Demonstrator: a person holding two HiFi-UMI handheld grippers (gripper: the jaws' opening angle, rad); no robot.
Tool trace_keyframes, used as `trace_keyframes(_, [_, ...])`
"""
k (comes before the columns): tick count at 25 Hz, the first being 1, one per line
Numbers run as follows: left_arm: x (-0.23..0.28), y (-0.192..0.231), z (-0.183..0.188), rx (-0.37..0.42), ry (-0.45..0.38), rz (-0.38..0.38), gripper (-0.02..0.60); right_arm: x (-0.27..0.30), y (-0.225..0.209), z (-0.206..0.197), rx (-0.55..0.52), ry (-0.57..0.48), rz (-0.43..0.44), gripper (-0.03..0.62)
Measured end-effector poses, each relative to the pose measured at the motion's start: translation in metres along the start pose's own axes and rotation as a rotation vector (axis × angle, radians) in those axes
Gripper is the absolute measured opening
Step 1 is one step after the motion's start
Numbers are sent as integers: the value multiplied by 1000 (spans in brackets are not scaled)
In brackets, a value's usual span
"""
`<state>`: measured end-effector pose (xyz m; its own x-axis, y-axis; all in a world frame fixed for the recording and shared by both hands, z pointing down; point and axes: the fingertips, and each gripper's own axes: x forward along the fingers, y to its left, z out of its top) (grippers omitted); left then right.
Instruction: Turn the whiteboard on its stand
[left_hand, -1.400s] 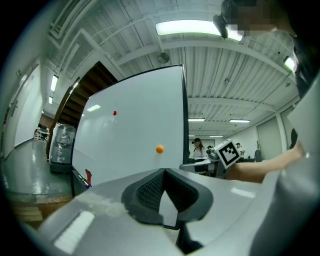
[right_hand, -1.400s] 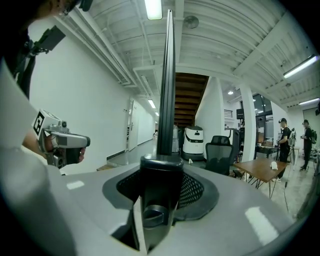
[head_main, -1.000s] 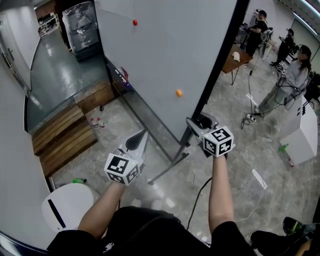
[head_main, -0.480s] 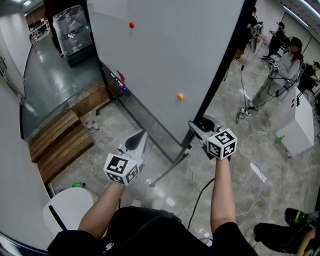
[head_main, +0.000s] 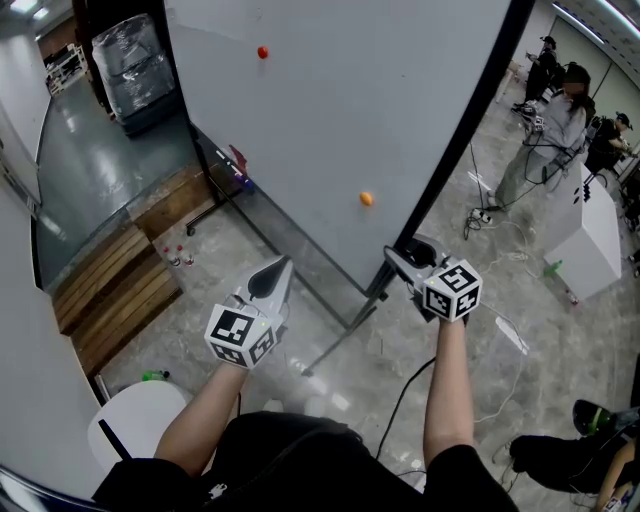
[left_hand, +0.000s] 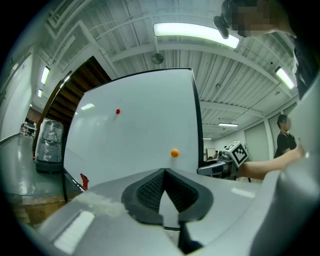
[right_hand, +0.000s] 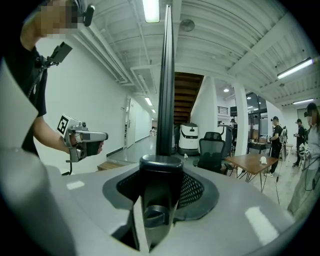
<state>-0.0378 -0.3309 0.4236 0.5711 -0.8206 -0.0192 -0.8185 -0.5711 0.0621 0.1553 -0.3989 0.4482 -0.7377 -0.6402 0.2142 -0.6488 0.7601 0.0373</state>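
At the whiteboard (head_main: 340, 120) edge, right gripper (head_main: 406, 258) fingers clamp the frame post (right_hand: 165, 90); left gripper (head_main: 270, 284) fingers are pressed together, empty. Single-point turning risks slippage.

"What sort of place are you in?"

"I'd call it a lab hall: ribbed ceiling (right_hand: 220, 30) with strip lights (right_hand: 151, 10) up top, desk (right_hand: 248, 161) and office chair (right_hand: 212, 150) at right, 1 white robot (right_hand: 189, 136) at centre, wooden pallets (head_main: 115, 290) at left."
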Motion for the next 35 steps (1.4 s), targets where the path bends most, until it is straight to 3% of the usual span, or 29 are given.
trace_keyframes(10, [-5, 5, 0, -13, 2, -12, 3, -2, -1, 0, 6, -12, -27, 186])
trace_keyframes(17, [0, -4, 0, -8, -1, -51, 3, -11, -4, -2, -6, 5, -104, 205])
trace_keyframes(24, [-2, -8, 3, -15, -13, -77, 3, -18, -2, -9, -84, 98, -201, 242])
trace_keyframes(35, [-8, -9, 2, -21, -17, -99, 3, -63, 3, -7, 17, -6, -292, 242])
